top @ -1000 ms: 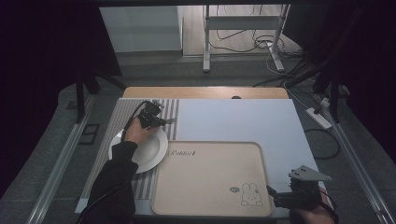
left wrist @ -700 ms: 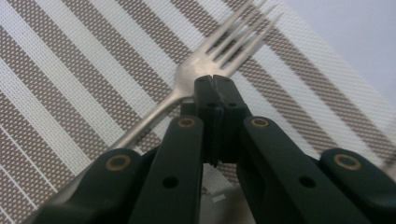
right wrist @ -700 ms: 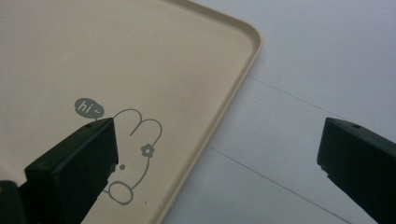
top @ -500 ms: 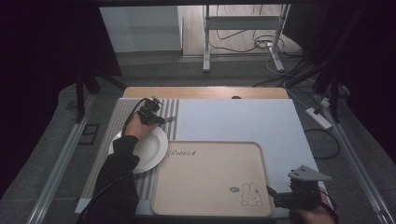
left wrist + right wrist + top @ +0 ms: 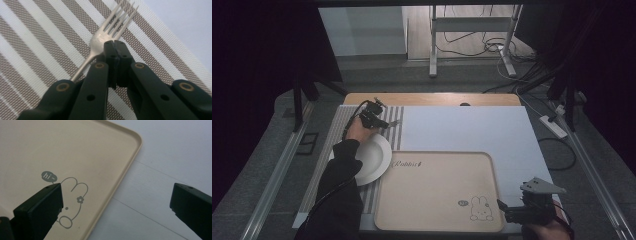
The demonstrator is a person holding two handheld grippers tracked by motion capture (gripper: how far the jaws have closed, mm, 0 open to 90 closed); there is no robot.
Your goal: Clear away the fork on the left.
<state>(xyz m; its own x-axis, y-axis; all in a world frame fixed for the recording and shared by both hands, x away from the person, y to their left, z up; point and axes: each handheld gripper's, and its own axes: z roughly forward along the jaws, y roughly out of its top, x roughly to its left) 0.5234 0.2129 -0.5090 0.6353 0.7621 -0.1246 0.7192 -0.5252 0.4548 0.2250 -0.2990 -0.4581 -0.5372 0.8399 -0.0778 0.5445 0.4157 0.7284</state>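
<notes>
Beige plastic, the tray (image 5: 439,192) lies at the near middle of the table and serves as the landmark for everything else. At its near right corner, beside the printed rabbit (image 5: 482,208), the right gripper (image 5: 501,209) rests low with its 2 jaws spread wide and nothing between them; in the right gripper view 1 jaw sits over the rabbit drawing (image 5: 72,200) and the other over the pale table surface (image 5: 160,170) outside the tray's rim (image 5: 120,182). Just left of the tray, touching or slightly overlapping its left edge, a white plate (image 5: 373,158) lies on a striped placemat (image 5: 343,125). Beyond the tray's far left corner, the left gripper (image 5: 387,123) is held above that placemat, its jaws pressed together on the neck of a metal fork (image 5: 105,37). The fork's 4 tines point away from the jaws, toward the placemat's edge, and its handle runs back under them.
</notes>
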